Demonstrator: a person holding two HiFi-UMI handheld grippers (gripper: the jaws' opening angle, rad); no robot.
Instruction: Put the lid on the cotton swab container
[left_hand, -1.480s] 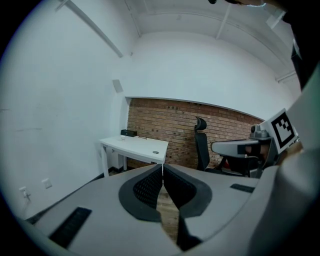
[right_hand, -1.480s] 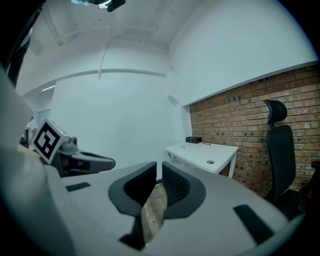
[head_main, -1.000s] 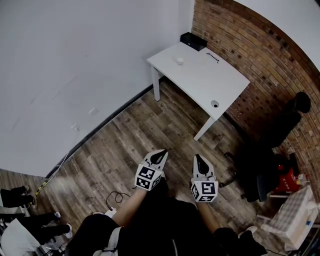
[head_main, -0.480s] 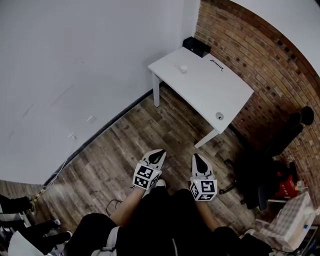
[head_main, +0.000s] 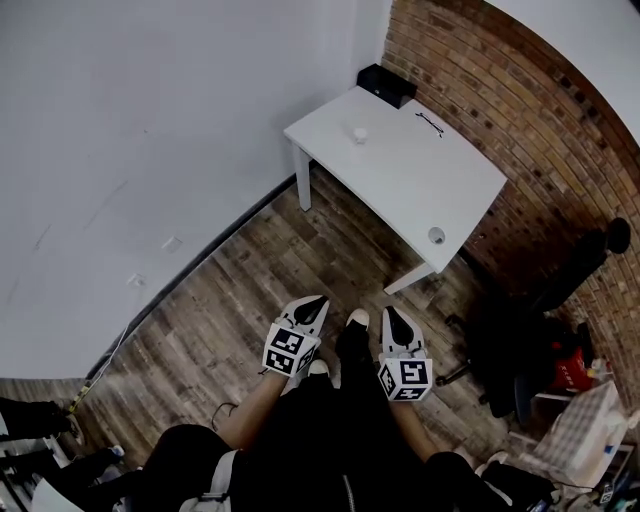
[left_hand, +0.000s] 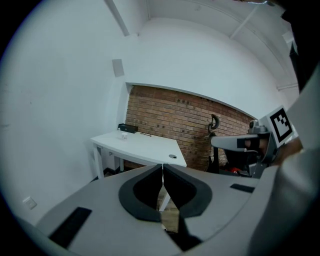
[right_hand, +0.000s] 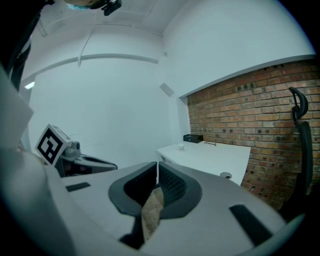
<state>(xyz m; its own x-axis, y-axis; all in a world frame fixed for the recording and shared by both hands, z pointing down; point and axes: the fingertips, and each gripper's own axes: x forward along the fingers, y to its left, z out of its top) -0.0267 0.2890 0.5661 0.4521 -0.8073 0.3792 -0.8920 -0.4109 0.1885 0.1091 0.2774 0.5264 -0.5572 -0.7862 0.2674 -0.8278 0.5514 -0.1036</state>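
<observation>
A small pale container (head_main: 358, 133) stands far off on the back part of the white table (head_main: 400, 175); I cannot make out a lid at this distance. It also shows as a tiny object (left_hand: 122, 135) in the left gripper view and as a small container (right_hand: 180, 147) in the right gripper view. My left gripper (head_main: 319, 301) and right gripper (head_main: 391, 313) are held side by side over the wooden floor, well short of the table. Both point towards it. Their jaws are shut with nothing between them.
A black box (head_main: 386, 85) and a thin dark item (head_main: 430, 122) lie at the table's far end, and a round cable hole (head_main: 436, 236) sits near its front corner. A black office chair (head_main: 530, 330) stands right of the table by the brick wall (head_main: 520, 110). A cable (head_main: 225, 410) lies on the floor.
The person has stepped towards the table, and a shoe now shows between the grippers. Both grippers travelled along with the body and stayed shut.
</observation>
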